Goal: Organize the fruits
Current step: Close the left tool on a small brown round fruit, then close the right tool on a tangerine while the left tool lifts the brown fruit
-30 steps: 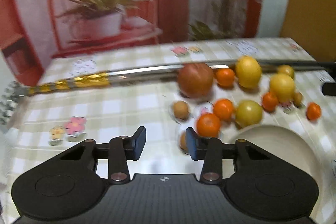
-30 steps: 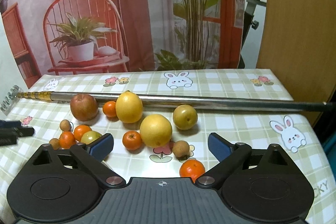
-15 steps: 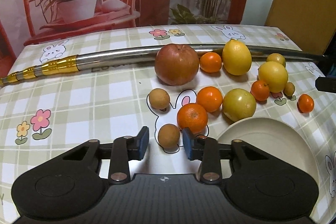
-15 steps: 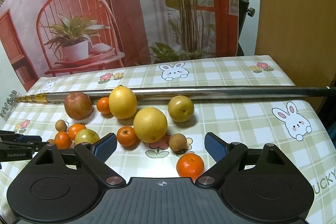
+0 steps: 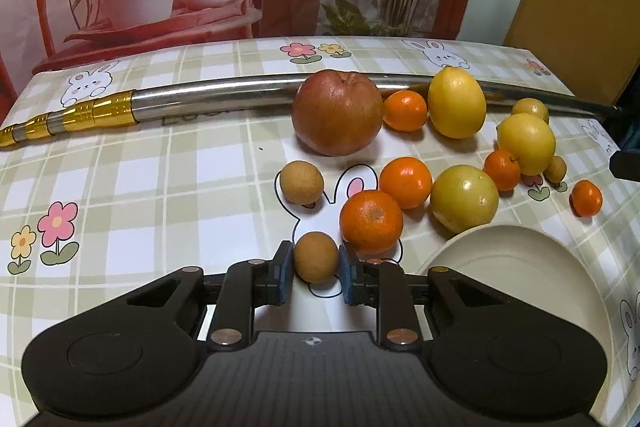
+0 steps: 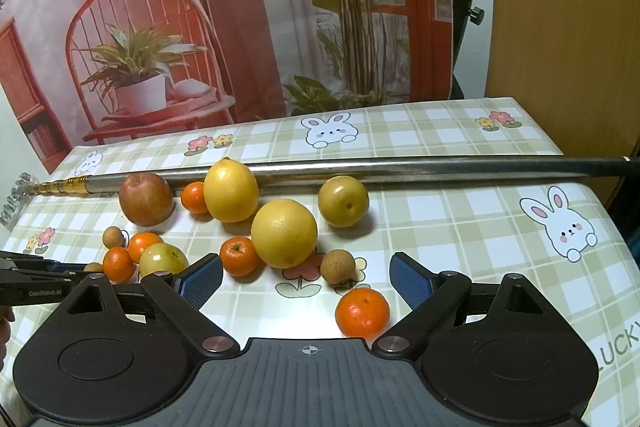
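My left gripper [image 5: 315, 273] has its pads on either side of a small brown longan [image 5: 316, 255] on the tablecloth; small gaps show, so it is open around it. A mandarin [image 5: 371, 221] touches its right finger. A red apple [image 5: 337, 113], a lemon [image 5: 456, 102], more mandarins and yellow-green fruits lie beyond. A cream plate [image 5: 520, 267] sits at the right. My right gripper [image 6: 306, 281] is wide open and empty above a mandarin [image 6: 362, 311], with a longan [image 6: 338, 266] and a large yellow citrus [image 6: 284, 233] ahead.
A long steel pole with a gold end [image 5: 200, 99] lies across the table behind the fruit; it also shows in the right wrist view [image 6: 400, 167]. The left gripper [image 6: 36, 283] shows at the left edge of the right wrist view. A printed backdrop stands behind the table.
My left gripper has moved forward and down, so the brown longan now sits between its pads. My right gripper has drifted slightly and stayed wide open.
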The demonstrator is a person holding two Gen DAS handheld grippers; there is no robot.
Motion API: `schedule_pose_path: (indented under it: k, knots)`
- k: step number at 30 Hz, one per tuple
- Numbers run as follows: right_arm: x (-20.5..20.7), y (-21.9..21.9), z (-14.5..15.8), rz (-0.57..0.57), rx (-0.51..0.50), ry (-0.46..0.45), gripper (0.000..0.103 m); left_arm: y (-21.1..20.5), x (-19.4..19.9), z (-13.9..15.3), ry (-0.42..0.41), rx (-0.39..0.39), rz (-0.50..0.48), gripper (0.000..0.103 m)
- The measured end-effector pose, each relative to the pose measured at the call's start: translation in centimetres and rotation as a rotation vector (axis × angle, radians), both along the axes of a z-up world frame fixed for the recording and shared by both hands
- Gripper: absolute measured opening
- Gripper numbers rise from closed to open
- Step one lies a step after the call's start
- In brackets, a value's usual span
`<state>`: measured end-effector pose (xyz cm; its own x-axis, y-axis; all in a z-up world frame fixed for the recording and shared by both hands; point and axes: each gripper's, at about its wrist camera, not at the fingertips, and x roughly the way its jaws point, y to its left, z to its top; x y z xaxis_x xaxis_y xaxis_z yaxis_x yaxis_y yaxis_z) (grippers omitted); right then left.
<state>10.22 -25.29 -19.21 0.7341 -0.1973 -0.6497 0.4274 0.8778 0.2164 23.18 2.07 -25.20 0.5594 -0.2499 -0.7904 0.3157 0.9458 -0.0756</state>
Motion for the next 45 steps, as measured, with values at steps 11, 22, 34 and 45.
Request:
schedule_pose_path:
  k: [11,22,34,45]
  knots:
    - [-0.5,-0.5,-0.6,-0.005,0.008,0.006,0.088,0.7,-2.0,2.0,-0.065,0.003,0.031,0.026]
    - [-2.0,-1.8,-3.2,-0.033,-0.006,0.023,0.077,-1.0,-4.9,4.2,-0.138,-0.030,-0.008,0.026]
    - [-0.8,-2.9,-5.8,-0.025,0.024,0.082,0.051,-1.9,-5.4,3.9,-0.113,-0.016,-0.052,0.026]
    - [-0.2,-2.8,-6.3,-0.012,0.028,0.088,0.035,-2.4,-5.7,3.1,-0.084,0.006,-0.078,0.026]
